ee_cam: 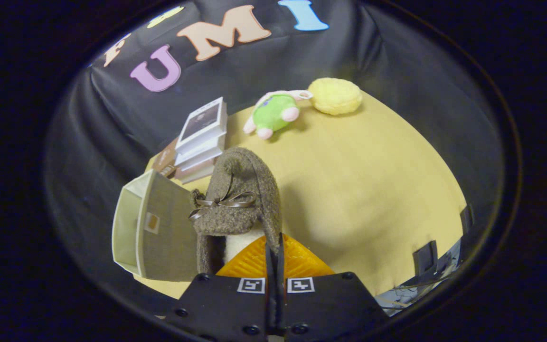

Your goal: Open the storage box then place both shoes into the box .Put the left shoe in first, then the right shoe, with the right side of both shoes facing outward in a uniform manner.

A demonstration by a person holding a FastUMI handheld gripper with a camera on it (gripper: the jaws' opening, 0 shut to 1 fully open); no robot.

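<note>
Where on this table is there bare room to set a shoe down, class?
Free: the wide tabletop beyond the gripper, shut on the brown shoe, below the plush toy and yellow cushion. Crowded: storage box and books beside the shoe.

The gripper [274,247] has its two fingers pressed together on the back edge of the shoe [240,199]. The shoe hangs just ahead of them, above the table [373,190]. The box [152,228] sits just left of the shoe. Books [202,137] are stacked behind the box. Far back lie a stuffed toy [273,113] and, right of it, a cushion [335,96].
</note>
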